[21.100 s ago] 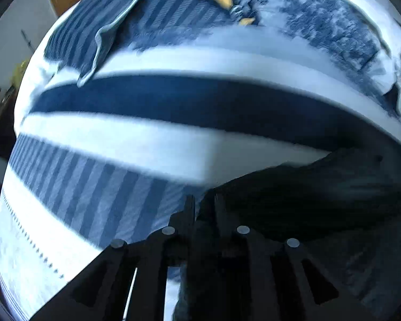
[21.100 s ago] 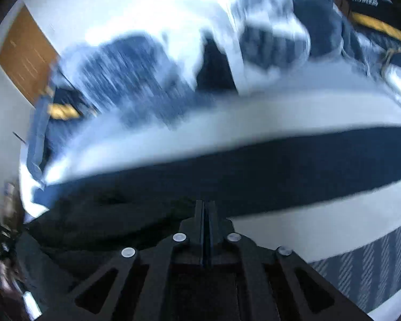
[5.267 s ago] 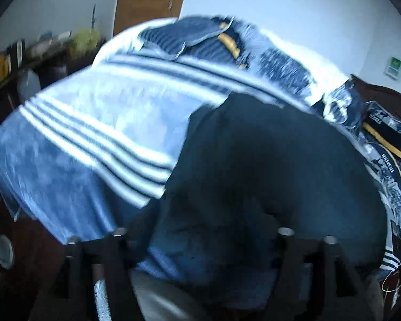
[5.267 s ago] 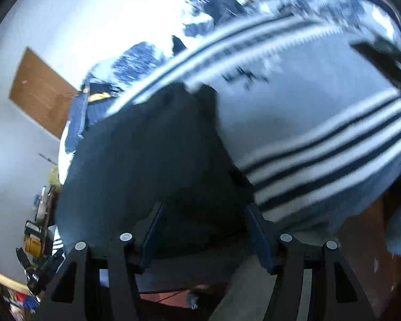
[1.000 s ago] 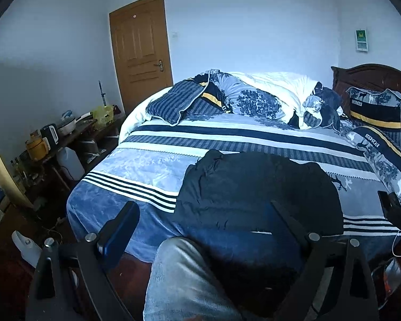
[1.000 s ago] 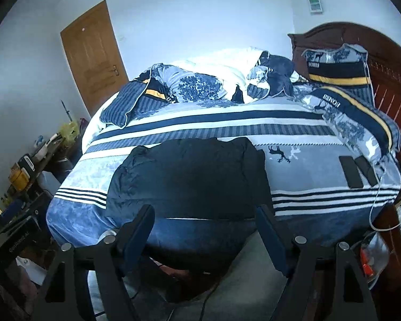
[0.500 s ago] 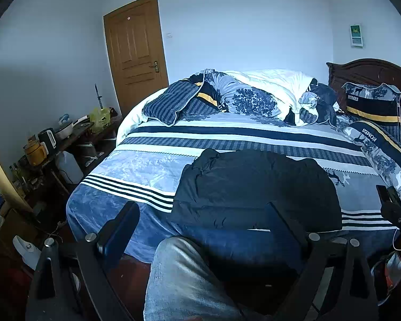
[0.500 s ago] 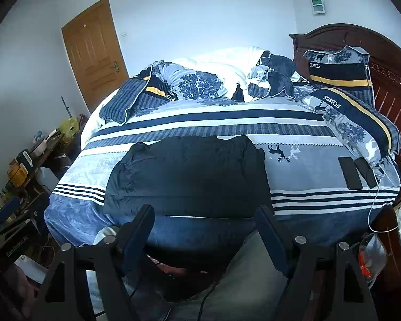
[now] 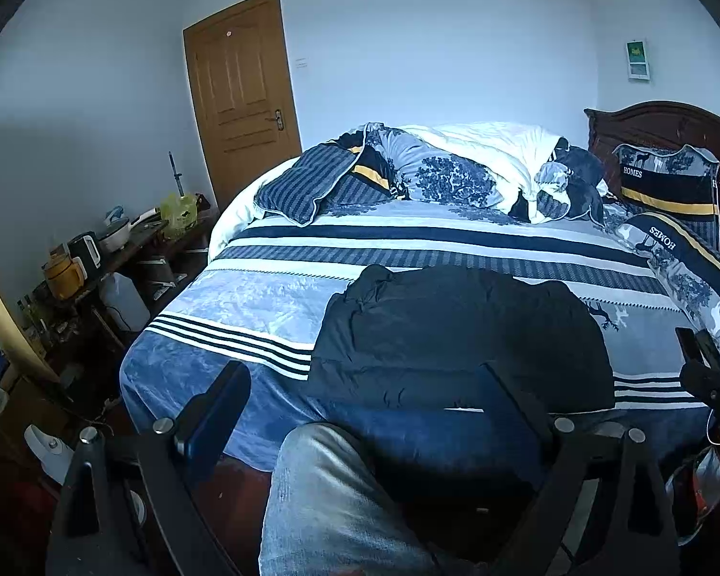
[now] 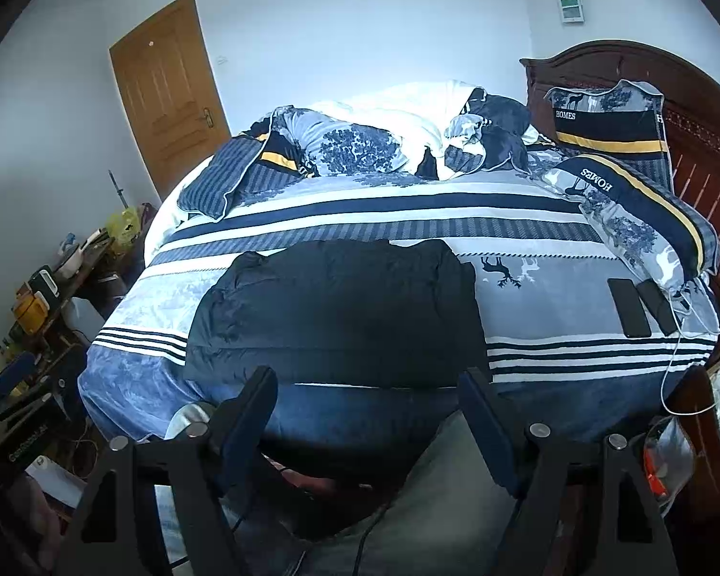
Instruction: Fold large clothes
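Black jacket (image 10: 336, 307) on striped bed (image 10: 552, 336)

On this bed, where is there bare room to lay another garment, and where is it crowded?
Bare patches: the pale-blue sheet left of the folded black jacket, out to the bed's left edge, and the deer-print strip between jacket and two phones. The striped band behind the jacket is also free. Crowded: the heaped duvet at the far side and pillows along the headboard.

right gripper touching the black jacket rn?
Apart. Right wrist view: right gripper open and empty, held off the bed edge; black jacket lies folded beyond it.
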